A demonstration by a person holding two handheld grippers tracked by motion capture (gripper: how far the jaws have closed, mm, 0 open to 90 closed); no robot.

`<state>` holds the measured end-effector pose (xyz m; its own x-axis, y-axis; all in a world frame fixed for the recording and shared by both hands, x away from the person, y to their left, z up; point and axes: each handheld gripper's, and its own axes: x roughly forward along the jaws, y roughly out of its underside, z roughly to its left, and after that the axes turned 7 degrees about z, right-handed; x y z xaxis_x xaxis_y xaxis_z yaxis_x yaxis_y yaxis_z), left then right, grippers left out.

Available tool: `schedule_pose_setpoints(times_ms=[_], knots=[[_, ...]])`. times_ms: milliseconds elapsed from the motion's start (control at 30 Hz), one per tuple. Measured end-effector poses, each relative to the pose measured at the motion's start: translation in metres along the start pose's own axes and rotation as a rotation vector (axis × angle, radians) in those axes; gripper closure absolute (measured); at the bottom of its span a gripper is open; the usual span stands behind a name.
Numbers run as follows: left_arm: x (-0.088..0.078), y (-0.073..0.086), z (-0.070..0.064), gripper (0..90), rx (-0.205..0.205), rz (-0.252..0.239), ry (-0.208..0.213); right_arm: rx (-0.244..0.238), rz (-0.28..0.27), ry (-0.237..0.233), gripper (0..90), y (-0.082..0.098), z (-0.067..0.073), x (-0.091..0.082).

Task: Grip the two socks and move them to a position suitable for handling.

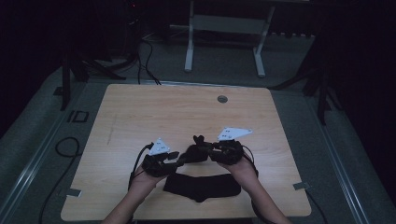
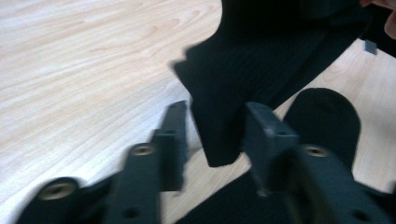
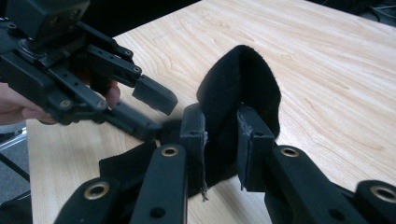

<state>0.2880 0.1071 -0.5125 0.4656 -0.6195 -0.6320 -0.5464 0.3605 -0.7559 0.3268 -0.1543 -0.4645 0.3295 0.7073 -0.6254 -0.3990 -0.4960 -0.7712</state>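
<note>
A black sock (image 1: 196, 149) hangs a little above the wooden table (image 1: 163, 112), between my two grippers near the front edge. My right gripper (image 3: 222, 128) is shut on the sock (image 3: 240, 79), whose folded end loops up above the pads. My left gripper (image 2: 215, 128) stands open with a hanging part of the same sock (image 2: 224, 84) between its jaws, close to both pads. In the right gripper view the left gripper (image 3: 154, 112) comes in from the left, jaws apart. A second black sock (image 1: 201, 186) lies flat on the table below both hands; its rounded toe (image 2: 327, 116) also shows.
A round cable grommet (image 1: 222, 99) sits near the table's far edge. Behind the table stands a white desk frame (image 1: 224, 28), and cables (image 1: 67, 147) trail on the floor at left. Bare tabletop stretches to the left, right and far side of the grippers.
</note>
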Motion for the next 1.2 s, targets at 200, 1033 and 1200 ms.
schedule_pose_setpoints(times_ms=[200, 1033, 1200], knots=[[-0.006, -0.009, -0.003, 51.0, 0.063, -0.018, -0.054, -0.02, 0.01, -0.04, 74.8, 0.001, 0.003, -0.002], [-0.001, -0.037, -0.01, 85.4, 0.241, -0.01, 0.002, -0.03, 0.018, -0.066, 74.5, 0.0, 0.009, 0.001], [-0.004, -0.038, -0.012, 86.1, 0.269, -0.006, -0.003, -0.009, -0.001, -0.064, 74.1, 0.002, 0.001, -0.005]])
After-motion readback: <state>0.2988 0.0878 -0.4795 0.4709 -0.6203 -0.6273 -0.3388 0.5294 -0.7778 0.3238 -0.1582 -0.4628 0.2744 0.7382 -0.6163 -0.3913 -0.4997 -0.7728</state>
